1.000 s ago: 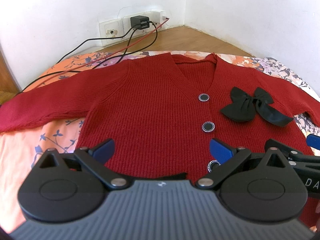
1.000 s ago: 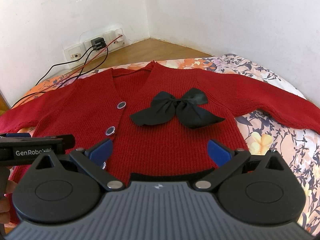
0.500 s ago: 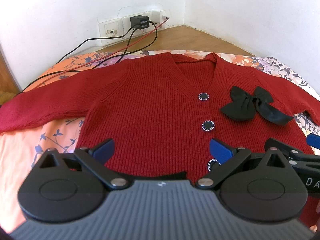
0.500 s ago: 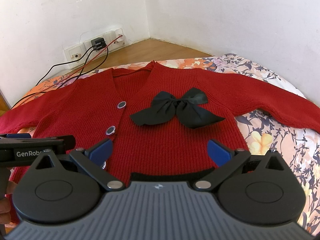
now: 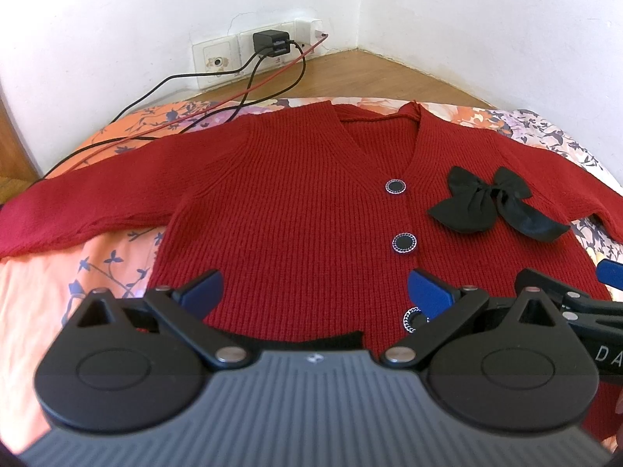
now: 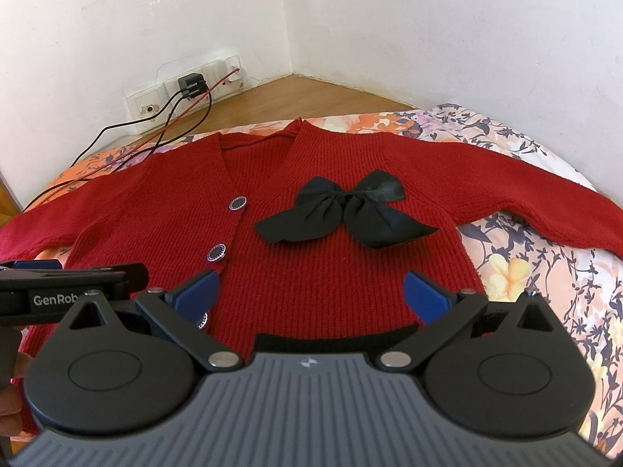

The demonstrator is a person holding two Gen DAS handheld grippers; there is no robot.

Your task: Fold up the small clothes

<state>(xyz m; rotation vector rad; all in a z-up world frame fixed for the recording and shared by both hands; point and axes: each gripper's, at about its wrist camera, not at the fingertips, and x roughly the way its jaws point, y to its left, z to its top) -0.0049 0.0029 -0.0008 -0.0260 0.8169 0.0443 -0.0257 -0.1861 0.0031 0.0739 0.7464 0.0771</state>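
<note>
A small red knitted cardigan [image 5: 296, 202] [image 6: 323, 249] lies flat and face up on a floral bedsheet, both sleeves spread out sideways. It has round dark buttons [image 5: 404, 242] down the front and a black bow [image 6: 342, 210] on its chest. My left gripper [image 5: 315, 292] hovers open over the left half of the hem, nothing between its blue fingertips. My right gripper [image 6: 311, 290] hovers open over the right half of the hem, also holding nothing. Each gripper shows at the edge of the other's view.
The floral bedsheet [image 6: 545, 272] covers a bed in a room corner with white walls. Wall sockets with a black charger [image 5: 270, 43] sit behind, and black and red cables [image 5: 218, 116] trail onto the bed near the left sleeve. A wooden ledge [image 6: 311, 97] runs along the wall.
Both grippers have drawn back and risen very slightly, so the cardigan looks a little further away. Both stay open and the cardigan has not moved.
</note>
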